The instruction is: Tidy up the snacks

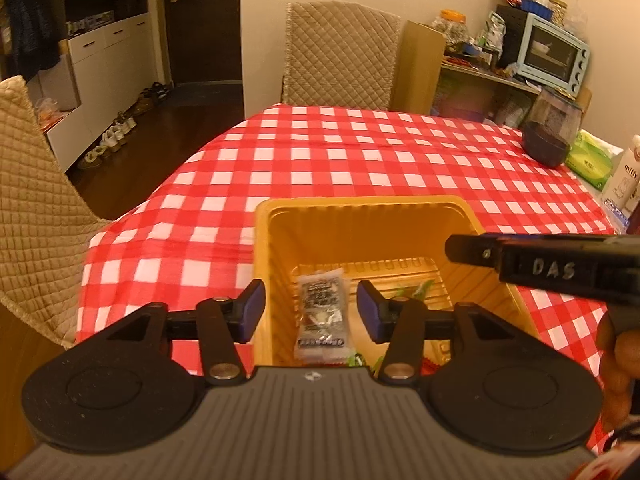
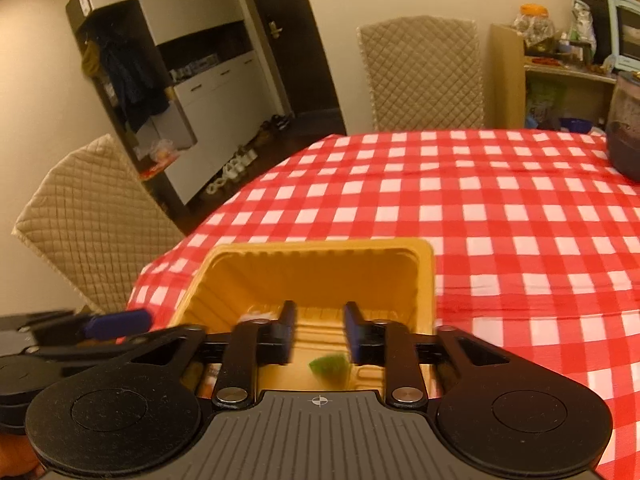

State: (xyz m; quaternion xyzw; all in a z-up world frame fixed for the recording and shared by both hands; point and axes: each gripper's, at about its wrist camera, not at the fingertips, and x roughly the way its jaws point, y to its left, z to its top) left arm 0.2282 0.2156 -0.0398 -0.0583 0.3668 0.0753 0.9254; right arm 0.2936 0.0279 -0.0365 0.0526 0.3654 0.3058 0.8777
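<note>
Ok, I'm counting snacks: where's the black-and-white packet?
The black-and-white packet lies inside the yellow tray, toward its left wall in the left wrist view, below the left gripper.

A home dining room. The counter (image 1: pixel 360 148) wears a red-and-white checked cloth, with quilted beige chairs (image 1: pixel 340 52) drawn up on its far side from the tongs and another chair (image 2: pixel 92 216) off to their left. Beyond that, shoes (image 1: pixel 116 136) line the dark wood floor under a white cupboard (image 2: pixel 208 92) by a door (image 1: pixel 200 20). Far right of the tongs, a shelf (image 1: pixel 492 76) holds a pale blue toaster oven (image 1: pixel 552 56), jars and food packets.
</note>
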